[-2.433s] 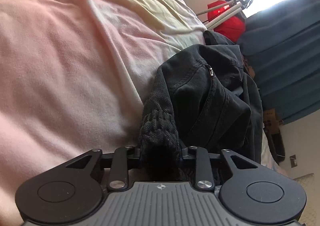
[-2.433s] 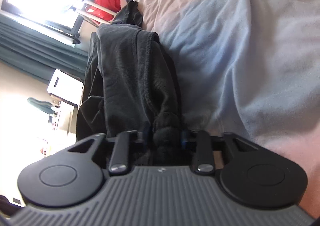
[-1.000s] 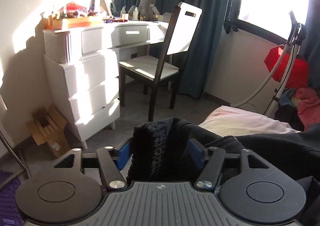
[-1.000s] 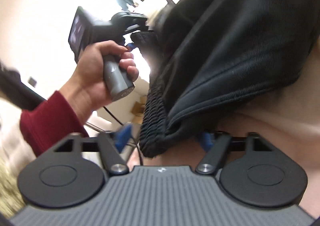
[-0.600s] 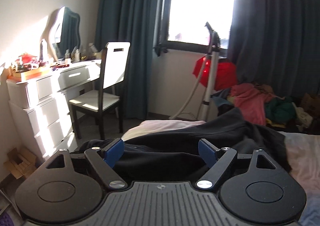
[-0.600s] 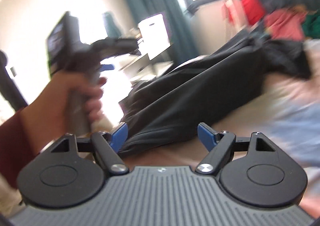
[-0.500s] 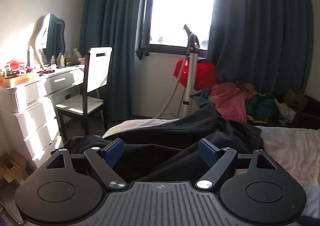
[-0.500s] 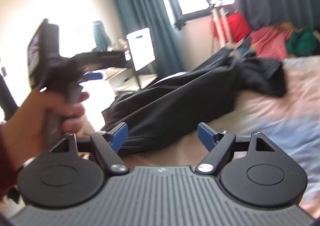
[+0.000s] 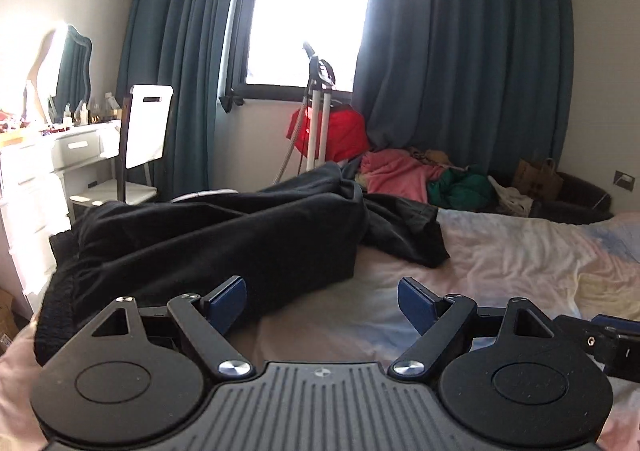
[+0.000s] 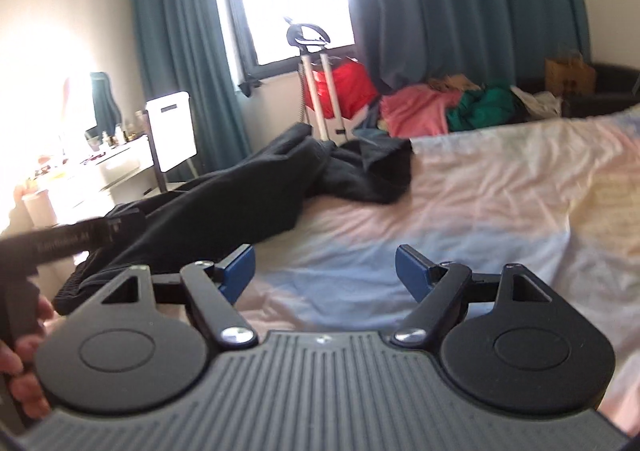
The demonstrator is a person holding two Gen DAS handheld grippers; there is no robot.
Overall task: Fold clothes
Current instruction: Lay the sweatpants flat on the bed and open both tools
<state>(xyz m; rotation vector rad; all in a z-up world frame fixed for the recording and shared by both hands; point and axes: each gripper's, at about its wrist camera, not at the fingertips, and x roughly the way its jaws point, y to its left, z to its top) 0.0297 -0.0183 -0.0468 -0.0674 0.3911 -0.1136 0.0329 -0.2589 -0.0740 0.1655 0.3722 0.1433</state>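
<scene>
A black garment (image 9: 208, 243) lies stretched along the left side of the bed (image 9: 500, 251), its ribbed waistband nearest me at the bed's left edge. It also shows in the right wrist view (image 10: 224, 199). My left gripper (image 9: 322, 301) is open and empty, just behind the garment's near edge. My right gripper (image 10: 324, 269) is open and empty over the bare sheet (image 10: 460, 191), to the right of the garment. The left-hand tool (image 10: 60, 243) and the hand on it appear at the left of the right wrist view.
A pile of pink, green and red clothes (image 9: 420, 175) lies past the bed under the dark curtains. A garment steamer (image 9: 318, 111) stands by the window. A white chair (image 9: 144, 139) and white dresser (image 9: 44, 163) stand left of the bed.
Both grippers let go of the black garment, which now lies on the bed. Both have pulled back and swung right, so more of the bed shows.
</scene>
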